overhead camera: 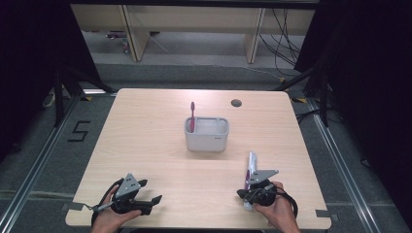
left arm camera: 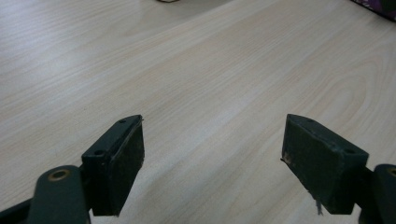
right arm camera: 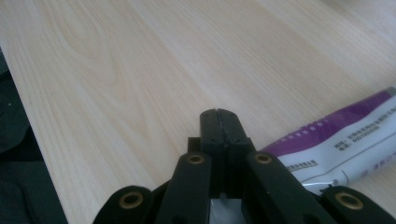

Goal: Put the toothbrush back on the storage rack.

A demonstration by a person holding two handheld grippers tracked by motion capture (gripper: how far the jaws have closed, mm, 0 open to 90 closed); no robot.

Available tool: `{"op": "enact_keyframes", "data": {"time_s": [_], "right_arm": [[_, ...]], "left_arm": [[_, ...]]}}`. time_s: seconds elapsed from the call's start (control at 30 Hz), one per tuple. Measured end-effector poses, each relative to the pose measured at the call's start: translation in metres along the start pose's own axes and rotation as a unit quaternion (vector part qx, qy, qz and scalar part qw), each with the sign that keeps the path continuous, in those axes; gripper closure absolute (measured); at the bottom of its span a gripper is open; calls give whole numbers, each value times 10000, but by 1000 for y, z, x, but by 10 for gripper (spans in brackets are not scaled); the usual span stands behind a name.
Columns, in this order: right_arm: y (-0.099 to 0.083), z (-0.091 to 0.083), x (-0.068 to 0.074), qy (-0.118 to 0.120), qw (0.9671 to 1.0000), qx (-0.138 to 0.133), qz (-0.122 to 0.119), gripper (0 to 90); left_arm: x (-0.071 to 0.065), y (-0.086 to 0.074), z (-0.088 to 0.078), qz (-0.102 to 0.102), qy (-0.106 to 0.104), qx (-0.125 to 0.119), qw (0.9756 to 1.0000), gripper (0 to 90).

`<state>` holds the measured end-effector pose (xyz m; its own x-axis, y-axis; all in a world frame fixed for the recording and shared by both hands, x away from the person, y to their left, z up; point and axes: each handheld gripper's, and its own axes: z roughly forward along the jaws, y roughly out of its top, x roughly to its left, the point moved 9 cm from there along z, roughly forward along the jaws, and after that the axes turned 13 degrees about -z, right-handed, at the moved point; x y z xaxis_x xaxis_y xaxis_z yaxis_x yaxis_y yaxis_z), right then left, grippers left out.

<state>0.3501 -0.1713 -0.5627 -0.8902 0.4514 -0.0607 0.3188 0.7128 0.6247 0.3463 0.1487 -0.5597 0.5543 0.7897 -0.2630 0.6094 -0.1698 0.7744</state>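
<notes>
Toothpaste tube (overhead camera: 250,170) lies on the wooden table (overhead camera: 160,160) near its front right, just in front of the right gripper (overhead camera: 244,193), well short of the grey caddy (overhead camera: 206,134) at mid-table, where a red toothbrush (overhead camera: 192,116) stands upright in the left corner. Left gripper (overhead camera: 154,200) rests at the front left, in a hand. Over to the left gripper view: jaws wide apart, bare tabletop between them. Right gripper view now: jaws pressed flat together with nothing between the tips, and the purple-and-white tube (right arm camera: 345,140) lying just beside them, partly under the gripper.
</notes>
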Motion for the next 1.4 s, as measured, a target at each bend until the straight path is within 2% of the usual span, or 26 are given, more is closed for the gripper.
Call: {"op": "enact_keyframes", "data": {"time_s": [0.07,0.1,0.13,0.17,0.23,0.3,0.33,0.4,0.43,0.47,0.5,0.57,0.63,0.67,0.7,0.73,0.77,0.8,0.93,0.97,1.03,1.07,1.13,1.23,1.27,1.4], "right_arm": [[-4,-3,-2,-78,10000,37,-39,900],[-6,-5,-1,-29,10000,78,50,900],[-9,-6,-3,-72,9999,108,-15,900],[-11,-9,-4,-73,9998,133,90,900],[-14,-11,-9,-133,9998,112,26,900],[-18,-13,-14,-167,9998,90,-44,900],[-19,-14,-13,-128,9999,78,69,900],[-23,-17,-17,-223,9996,115,93,900],[-26,-19,-16,-178,9995,205,151,900],[-28,-21,-19,-219,9994,218,126,900],[-28,-22,-19,-231,9993,195,213,900],[-32,-23,-22,-266,9992,229,187,900],[-35,-25,-24,-262,9990,312,169,900],[-37,-26,-24,-249,9990,334,180,900],[-38,-26,-26,-285,9989,343,160,900],[-39,-26,-26,-303,9988,338,177,900],[-42,-27,-27,-335,9982,455,207,900],[-43,-27,-27,-326,9981,472,203,900],[-43,-29,-30,-329,9985,415,157,893],[-40,-29,-30,-367,9987,298,184,872],[-36,-33,-33,-439,9987,222,154,835],[-34,-37,-34,-411,9987,236,180,804],[-31,-41,-39,-541,9980,239,241,742],[-29,-46,-50,-813,9958,302,278,637],[-27,-47,-51,-820,9955,320,357,609],[-29,-50,-57,-832,9914,713,722,536]], "left_arm": [[0,0,0,9,7,0,10000,205],[0,-1,-1,26,12,38,10000,205],[0,-1,0,11,16,-1,10000,205],[-1,0,1,0,-8,-8,10000,205],[1,-2,-1,115,14,102,9999,205],[1,-2,-1,126,19,106,9999,205],[0,0,0,14,20,24,10000,205],[0,-1,0,27,10,19,10000,205],[1,-2,-2,115,48,119,9999,205],[0,-1,0,15,12,8,10000,205],[0,-1,0,29,24,40,10000,205],[1,-2,0,106,34,114,9999,205],[1,-2,0,90,29,99,9999,205],[0,-1,1,1,15,15,10000,205],[3,-2,0,95,92,102,9999,206],[1,-1,1,23,37,24,10000,206],[3,-2,0,103,86,111,9998,205],[0,-2,0,2,32,42,10000,205],[1,-1,1,56,50,53,10000,206],[-1,-1,1,-3,15,13,10000,206],[2,-1,0,51,86,58,9999,206],[0,0,1,-46,41,-6,10000,206],[1,-1,1,23,53,20,10000,206],[0,0,0,-14,28,5,10000,207],[0,0,0,-8,31,12,10000,208],[1,0,0,21,36,42,10000,208]]}}
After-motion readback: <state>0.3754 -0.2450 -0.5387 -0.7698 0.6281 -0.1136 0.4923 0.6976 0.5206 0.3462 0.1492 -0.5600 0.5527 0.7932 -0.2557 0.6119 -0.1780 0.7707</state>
